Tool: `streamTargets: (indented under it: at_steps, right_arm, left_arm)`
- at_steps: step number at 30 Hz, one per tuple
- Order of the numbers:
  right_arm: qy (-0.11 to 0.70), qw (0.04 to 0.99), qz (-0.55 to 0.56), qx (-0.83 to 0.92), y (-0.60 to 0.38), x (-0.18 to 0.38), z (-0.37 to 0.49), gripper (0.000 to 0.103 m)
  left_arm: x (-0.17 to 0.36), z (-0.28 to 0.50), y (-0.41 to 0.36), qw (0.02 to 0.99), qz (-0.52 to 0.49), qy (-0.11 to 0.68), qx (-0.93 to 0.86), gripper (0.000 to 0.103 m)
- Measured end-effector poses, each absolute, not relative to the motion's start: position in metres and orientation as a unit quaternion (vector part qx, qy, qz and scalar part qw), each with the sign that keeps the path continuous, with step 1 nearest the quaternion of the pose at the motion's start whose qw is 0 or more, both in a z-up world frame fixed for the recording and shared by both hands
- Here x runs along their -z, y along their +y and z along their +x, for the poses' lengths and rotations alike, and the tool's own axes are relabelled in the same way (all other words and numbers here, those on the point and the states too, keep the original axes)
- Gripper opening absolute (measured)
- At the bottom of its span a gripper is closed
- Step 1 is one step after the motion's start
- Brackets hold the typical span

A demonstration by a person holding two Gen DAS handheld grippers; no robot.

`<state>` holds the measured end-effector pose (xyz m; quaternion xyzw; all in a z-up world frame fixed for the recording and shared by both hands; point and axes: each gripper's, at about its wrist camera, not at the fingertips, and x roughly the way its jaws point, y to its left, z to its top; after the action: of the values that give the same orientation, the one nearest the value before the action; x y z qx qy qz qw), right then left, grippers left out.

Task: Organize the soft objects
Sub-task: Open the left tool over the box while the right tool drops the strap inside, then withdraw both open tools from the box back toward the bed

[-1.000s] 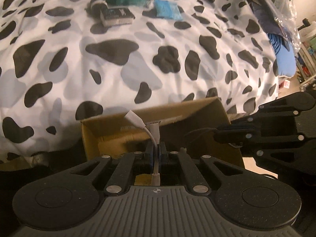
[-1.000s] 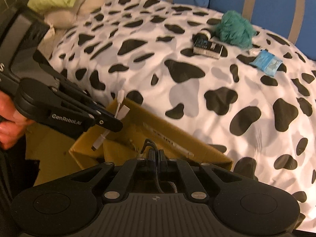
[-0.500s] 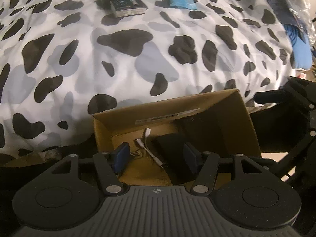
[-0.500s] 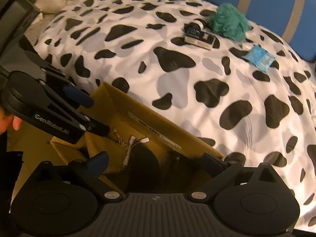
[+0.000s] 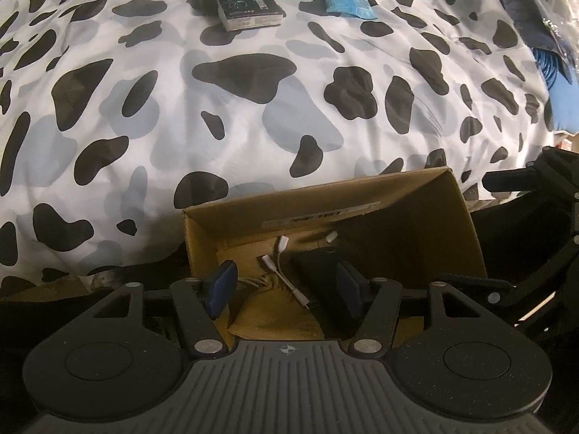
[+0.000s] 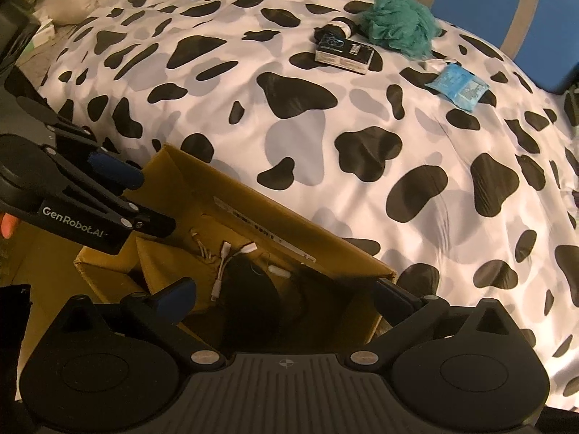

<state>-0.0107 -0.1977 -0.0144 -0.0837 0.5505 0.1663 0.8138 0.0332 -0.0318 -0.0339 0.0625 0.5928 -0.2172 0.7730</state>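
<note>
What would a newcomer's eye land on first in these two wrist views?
Most likely the cow-print duvet, which fills most of both views. Next, the open cardboard box at its near edge, with white cables and a dark item inside, under the open left gripper and right gripper. At the far side lie a teal pouf, a black box and a blue packet.

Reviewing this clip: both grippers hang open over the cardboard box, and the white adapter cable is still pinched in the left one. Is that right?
Not quite. The left wrist view shows the white adapter cable lying loose inside the cardboard box, not pinched. The left gripper and right gripper are indeed both open over it.
</note>
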Motion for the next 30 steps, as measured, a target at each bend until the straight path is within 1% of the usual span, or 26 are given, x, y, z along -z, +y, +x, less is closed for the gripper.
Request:
streamTargets:
  at_steps: [17, 24, 30]
  right_arm:
    - [0.555, 0.816, -0.069, -0.142, -0.205, 0.015, -0.006, 0.103]
    - [0.558, 0.822, -0.038, -0.102, -0.22, 0.015, 0.002, 0.103]
    - [0.542, 0.837, 0.0, -0.07, -0.233, 0.01, 0.006, 0.103]
  left_arm:
    - [0.031, 0.037, -0.028, 0.786, 0.065, 0.583, 0.195, 0.059]
    - [0.026, 0.041, -0.024, 0.796, 0.056, 0.573, 0.188, 0.059]
    - [0.021, 0.049, -0.018, 0.805, 0.051, 0.564, 0.177, 0.059]
